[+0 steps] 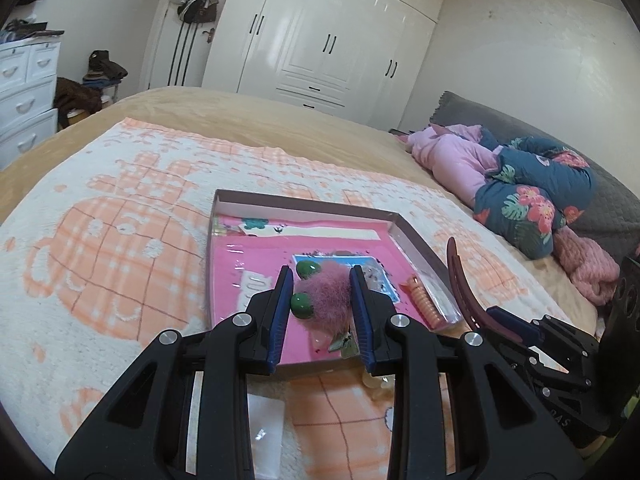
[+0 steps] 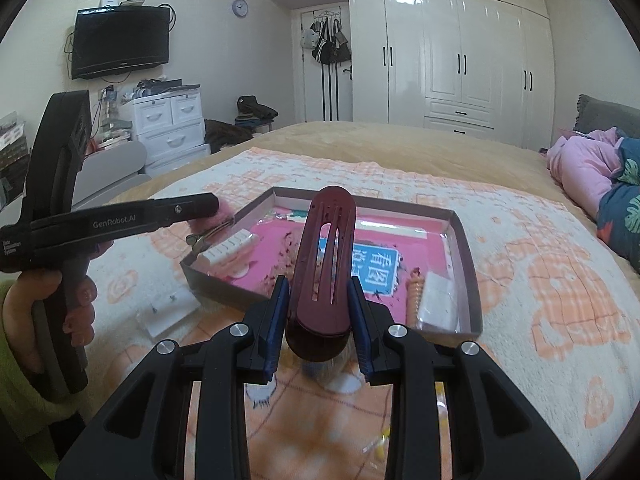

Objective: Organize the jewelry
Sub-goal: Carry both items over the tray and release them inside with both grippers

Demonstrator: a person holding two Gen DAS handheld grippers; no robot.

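Observation:
A shallow brown box [image 1: 304,204] with a pink lining lies on the bed. My left gripper [image 1: 321,276] is shut on a fluffy pink hair clip [image 1: 326,296] with two green balls [image 1: 301,305], held above the box's near edge. In the right wrist view the left gripper [image 2: 212,204] reaches in from the left in a person's hand, the pink clip [image 2: 224,218] at its tip over the box's left corner. My right gripper [image 2: 318,284] is shut on a long dark red hair clip [image 2: 326,248] that points up, just before the box [image 2: 468,264].
Inside the box lie an orange spiral hair tie [image 2: 416,292], a clear plastic bag [image 2: 438,300], a white ridged piece [image 2: 228,250] and a blue card [image 2: 376,268]. A small clear bag [image 2: 166,312] rests on the orange-and-white blanket. Pink and floral clothes [image 1: 520,184] are heaped at the right.

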